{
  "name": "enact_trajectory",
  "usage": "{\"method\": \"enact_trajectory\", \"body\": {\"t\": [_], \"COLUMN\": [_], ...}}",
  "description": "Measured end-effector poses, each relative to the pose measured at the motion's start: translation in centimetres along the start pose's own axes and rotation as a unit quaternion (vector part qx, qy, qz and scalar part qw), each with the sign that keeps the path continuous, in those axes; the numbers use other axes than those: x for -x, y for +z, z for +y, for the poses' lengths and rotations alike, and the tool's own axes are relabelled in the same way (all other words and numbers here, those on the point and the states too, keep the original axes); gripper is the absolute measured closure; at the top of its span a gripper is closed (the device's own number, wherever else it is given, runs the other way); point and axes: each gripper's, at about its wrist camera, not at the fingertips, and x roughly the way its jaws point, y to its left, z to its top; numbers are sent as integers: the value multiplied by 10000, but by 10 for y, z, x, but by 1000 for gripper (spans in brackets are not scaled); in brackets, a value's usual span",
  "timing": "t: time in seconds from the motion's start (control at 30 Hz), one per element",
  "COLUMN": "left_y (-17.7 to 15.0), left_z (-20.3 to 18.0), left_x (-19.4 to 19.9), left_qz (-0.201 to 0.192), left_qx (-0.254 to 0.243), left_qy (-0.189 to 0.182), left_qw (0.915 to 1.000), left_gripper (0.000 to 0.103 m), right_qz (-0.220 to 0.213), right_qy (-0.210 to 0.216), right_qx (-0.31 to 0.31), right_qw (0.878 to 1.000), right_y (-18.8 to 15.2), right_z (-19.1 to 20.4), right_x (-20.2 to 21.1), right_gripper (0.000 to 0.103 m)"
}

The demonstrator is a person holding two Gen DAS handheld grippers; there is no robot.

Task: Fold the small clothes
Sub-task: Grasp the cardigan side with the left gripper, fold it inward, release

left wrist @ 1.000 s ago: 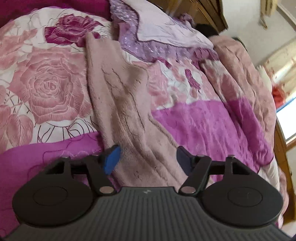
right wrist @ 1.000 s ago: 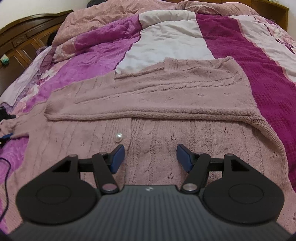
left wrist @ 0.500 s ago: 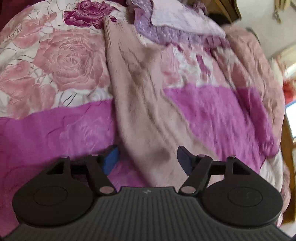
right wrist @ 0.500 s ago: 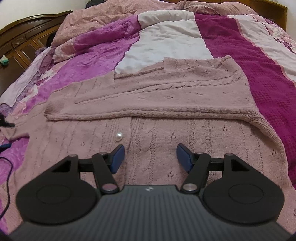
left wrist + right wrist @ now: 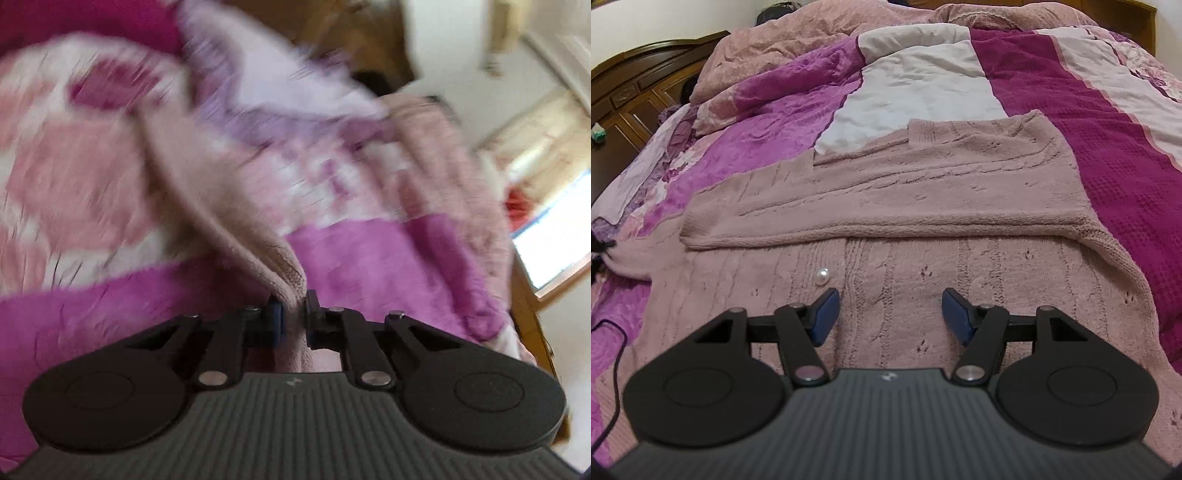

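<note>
Pinching down on the pink knit cardigan's sleeve (image 5: 207, 206) is the big change here. Half a second ago the left tool (image 5: 291, 317) had its jaws wide with the sleeve just lying between them, and now they've snapped together, with a fold of the fuzzy knit bunched up between the blue pads (image 5: 275, 321). The left wrist view is heavily smeared too, so that hand is clearly on the move with the fabric in its grip. My read: the grab is done and the sleeve fold-over is starting, probably bringing it in across the body to match the other side.

From that clamp the sleeve runs away up the frame, draped over the rose-print quilt (image 5: 66, 177) and the magenta band of it, and it looks lifted a bit near the pads rather than flat.

The rest of the cardigan (image 5: 905, 295) is spread on the bed, front up, filling the lower half of the right wrist view. Its other sleeve (image 5: 886, 199) is already folded across the top part, lying flat. A little pearl button (image 5: 822, 276) sits on the front, just beyond the left-hand pad.

The right tool (image 5: 890, 310) hasn't budged compared with the earlier shots. Its jaws stand apart, nothing between them but the knit underneath, hovering over or maybe resting on the cardigan's front; can't tell which.

A dark cable (image 5: 613, 362) trails at the left edge.
</note>
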Motion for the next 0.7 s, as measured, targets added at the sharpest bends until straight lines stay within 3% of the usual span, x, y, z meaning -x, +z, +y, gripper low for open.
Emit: {"method": "enact_trajectory", "body": {"t": [0.17, 0.4, 0.7], "left_y": [-3, -19, -66], "left_z": [-40, -90, -170], "left_x": [28, 51, 77], "left_qz": [-178, -195, -19], "left_qx": [-634, -834, -1537], "left_qy": [-802, -1530, -2263], "left_qw": [9946, 9845, 9618], "left_gripper": [91, 91, 91], "right_qz": [-75, -213, -331], "right_qy": [11, 26, 25], "right_qx": [-103, -156, -403], "right_qw": [9999, 9996, 9986], "right_y": [1, 1, 1], "right_z": [-3, -7, -20], "right_x": [4, 14, 21], "right_gripper": [39, 39, 39]}}
